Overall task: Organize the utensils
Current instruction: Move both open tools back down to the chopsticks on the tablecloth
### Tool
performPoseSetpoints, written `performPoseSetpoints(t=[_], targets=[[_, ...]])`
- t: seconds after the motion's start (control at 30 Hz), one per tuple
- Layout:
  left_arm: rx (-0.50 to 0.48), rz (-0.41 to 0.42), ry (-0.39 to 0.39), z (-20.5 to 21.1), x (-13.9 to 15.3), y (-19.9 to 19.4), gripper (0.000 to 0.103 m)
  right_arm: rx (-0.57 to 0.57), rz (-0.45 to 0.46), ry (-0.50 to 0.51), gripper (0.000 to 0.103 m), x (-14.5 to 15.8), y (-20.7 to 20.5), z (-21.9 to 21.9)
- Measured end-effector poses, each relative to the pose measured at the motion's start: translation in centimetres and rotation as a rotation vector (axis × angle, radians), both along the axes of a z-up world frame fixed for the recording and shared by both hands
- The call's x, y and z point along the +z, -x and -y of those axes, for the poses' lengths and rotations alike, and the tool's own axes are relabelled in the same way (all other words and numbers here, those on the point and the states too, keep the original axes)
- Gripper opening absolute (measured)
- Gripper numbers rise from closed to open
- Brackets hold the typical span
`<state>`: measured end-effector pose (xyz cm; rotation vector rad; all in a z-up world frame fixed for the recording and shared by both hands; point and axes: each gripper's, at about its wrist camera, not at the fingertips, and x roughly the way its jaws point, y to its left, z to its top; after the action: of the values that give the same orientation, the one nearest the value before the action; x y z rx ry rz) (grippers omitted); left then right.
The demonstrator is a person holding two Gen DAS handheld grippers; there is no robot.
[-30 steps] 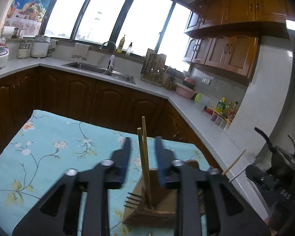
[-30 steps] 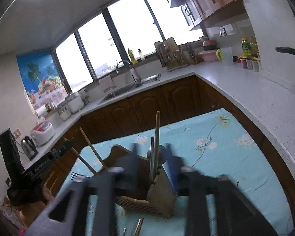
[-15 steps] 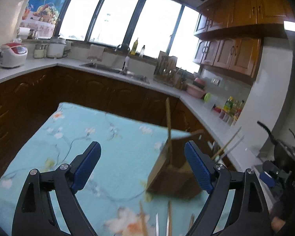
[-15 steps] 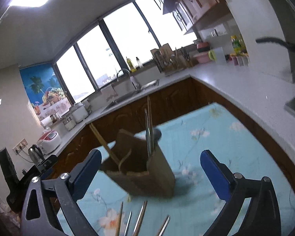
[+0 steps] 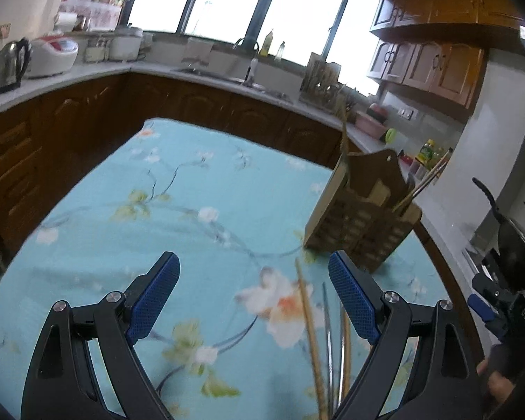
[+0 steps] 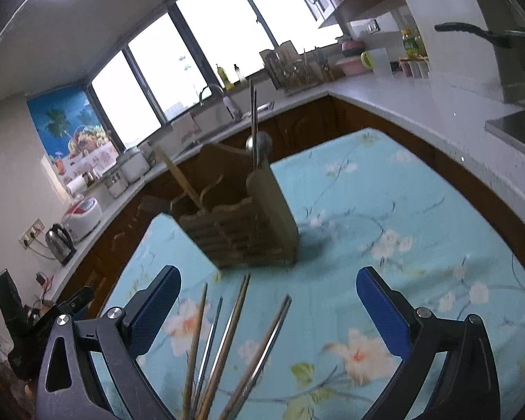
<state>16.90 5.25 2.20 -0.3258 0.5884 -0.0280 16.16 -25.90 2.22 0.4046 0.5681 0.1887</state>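
Both grippers hang over the blue flowered worktop (image 6: 420,210) with nothing in them. The left gripper (image 5: 253,297) has its jaws spread wide, blue pads well apart; the right gripper (image 6: 267,309) is just as wide open.

The move to come turns on the loose sticks (image 6: 227,343) lying flat on the cloth. In the right view they lie inside the jaw gap, towards its left pad, at about 7 o'clock from the gap's middle. Their long axes run nearly straight away from the camera, fanning slightly towards 12 and 1 o'clock, so the jaws would close across them, not along them. In the left view the same bundle (image 5: 327,343) sits close by the right pad, at about 4 o'clock. By my judgement the right gripper is better centred on them and nearer a clean grasp.

The holder (image 6: 241,224) stands beyond the tips at 12 o'clock in the right view and at 1 o'clock (image 5: 362,217) in the left, near the sticks but apart from them.

Counting: I make out four or five loose sticks, some wooden, some thin and dark; blur stops a firm count. One holder. In it, a tall pair of thin sticks beside a ladle (image 6: 259,143) and one or two leaning wooden chopsticks (image 6: 180,178)
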Motion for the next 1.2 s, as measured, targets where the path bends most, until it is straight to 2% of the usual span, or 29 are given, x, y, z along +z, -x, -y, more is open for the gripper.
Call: performPoseSetpoints(t=[0.23,0.47,0.5,0.57,0.63,0.73,0.9,1.03,1.2], targets=[[0.012,-0.068,0.002,-0.8,-2.3,1.5,0.089,0.025,-0.04,0.035,0.101,-1.7,1.2,-1.6],[0.023,-0.135,0.008,-1.3,-4.0,1.3,0.089,0.063,-0.072,0.083,0.1,-2.9,1.0,-3.4],[0.022,-0.142,0.006,-1.3,-4.1,1.2,0.089,0.072,-0.077,0.092,0.095,-3.1,0.9,-3.7],[0.019,-0.154,0.001,-1.3,-4.3,1.0,0.089,0.086,-0.094,0.105,0.08,-3.4,0.4,-4.3],[0.014,-0.167,0.003,-1.2,-4.6,0.7,0.089,0.111,-0.13,0.102,0.057,-4.2,-0.5,-4.8],[-0.009,-0.185,-0.013,-0.6,-4.9,0.0,0.089,0.133,-0.173,0.095,0.041,-5.3,-1.6,-5.3],[-0.05,-0.224,-0.021,0.3,-5.4,-1.3,0.089,0.162,-0.231,0.099,0.027,-6.8,-3.4,-6.2],[-0.058,-0.245,-0.018,0.6,-5.7,-2.3,0.089,0.177,-0.292,0.102,0.026,-8.2,-5.1,-6.8],[-0.073,-0.27,-0.021,0.9,-6.1,-3.6,0.089,0.167,-0.302,0.122,0.026,-8.3,-6.2,-6.7]])
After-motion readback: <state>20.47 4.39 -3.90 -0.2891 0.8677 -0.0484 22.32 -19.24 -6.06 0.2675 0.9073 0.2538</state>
